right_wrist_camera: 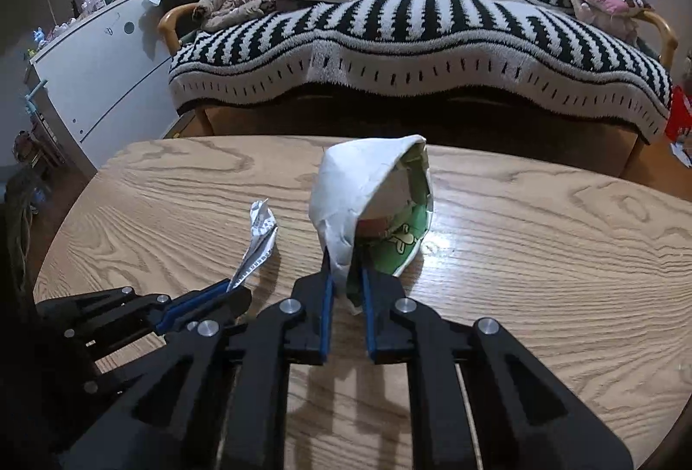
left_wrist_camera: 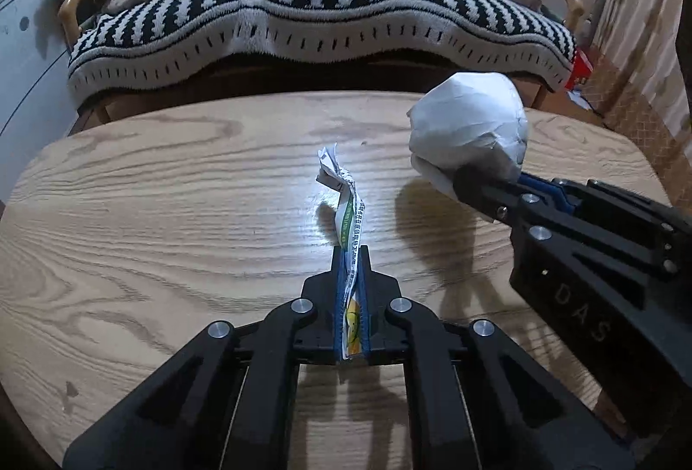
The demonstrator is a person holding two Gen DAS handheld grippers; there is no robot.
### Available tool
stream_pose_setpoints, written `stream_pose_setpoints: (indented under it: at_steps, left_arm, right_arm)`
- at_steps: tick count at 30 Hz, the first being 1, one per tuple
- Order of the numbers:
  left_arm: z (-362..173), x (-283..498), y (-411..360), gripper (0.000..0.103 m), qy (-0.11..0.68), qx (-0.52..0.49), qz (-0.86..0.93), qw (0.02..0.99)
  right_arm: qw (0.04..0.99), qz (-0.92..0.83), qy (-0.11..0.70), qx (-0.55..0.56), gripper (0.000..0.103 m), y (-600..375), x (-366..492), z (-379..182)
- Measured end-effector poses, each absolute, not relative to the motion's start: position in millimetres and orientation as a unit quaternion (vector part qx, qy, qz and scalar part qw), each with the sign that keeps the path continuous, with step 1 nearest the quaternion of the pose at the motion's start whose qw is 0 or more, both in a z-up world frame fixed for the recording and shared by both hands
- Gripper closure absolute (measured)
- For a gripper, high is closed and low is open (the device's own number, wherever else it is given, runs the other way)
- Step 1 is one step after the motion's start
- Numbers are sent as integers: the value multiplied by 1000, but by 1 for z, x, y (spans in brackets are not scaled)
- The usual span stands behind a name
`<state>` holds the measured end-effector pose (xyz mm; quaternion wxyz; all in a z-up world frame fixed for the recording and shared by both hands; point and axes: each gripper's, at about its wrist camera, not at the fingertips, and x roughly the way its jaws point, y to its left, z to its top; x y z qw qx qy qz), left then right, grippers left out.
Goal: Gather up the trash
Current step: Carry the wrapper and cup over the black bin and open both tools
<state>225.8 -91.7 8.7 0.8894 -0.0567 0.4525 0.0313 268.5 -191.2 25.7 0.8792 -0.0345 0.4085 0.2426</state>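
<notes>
The left tool (left_wrist_camera: 351, 254) is clamped on a wrapper (left_wrist_camera: 344, 202), a thin printed strip pinched flat between the two blue pads, its crumpled white end sticking out ahead of the tips and lifted off the counter (left_wrist_camera: 173, 189). In the right wrist view the same wrapper (right_wrist_camera: 258, 241) pokes up and forward from the left tool (right_wrist_camera: 225, 288), which sits low at the left. The right tool (right_wrist_camera: 346, 275) is closed on the lower edge of a paper bag (right_wrist_camera: 359, 202), a white crumpled bundle that stands up above the tips (green printing shows on its right side). From the left wrist view the bag (left_wrist_camera: 469, 132) hangs at the end of the right tool (left_wrist_camera: 471, 184), to the right of the wrapper and well apart from it, above the counter. Beyond the counter stands a sofa (left_wrist_camera: 328, 7) under a black-and-white striped cover.
</notes>
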Motion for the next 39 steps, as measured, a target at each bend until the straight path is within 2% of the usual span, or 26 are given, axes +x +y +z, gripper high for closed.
stream_pose_setpoints:
  at_steps: [12, 18, 23, 27, 33, 39]
  left_arm:
    - [40, 196, -108, 98, 432, -73, 12, 899]
    - [71, 133, -159, 98, 414, -90, -68, 903]
    - [79, 47, -259, 98, 436, -46, -179, 881]
    - [70, -18, -349, 98, 457, -1, -263, 850]
    - [9, -96, -465, 98, 533, 61, -355, 766]
    - [-20, -124, -499, 98, 560, 94, -366, 737]
  right_arm:
    - [887, 227, 401, -10, 91, -219, 229, 56]
    - [913, 196, 351, 70, 91, -312, 130, 94]
    - [927, 111, 341, 106, 91, -432, 14, 96]
    - [918, 39, 369, 141, 91, -528, -78, 74]
    - [879, -41, 431, 199, 91, -620, -184, 5]
    - [849, -52, 450, 273, 91, -658, -235, -44]
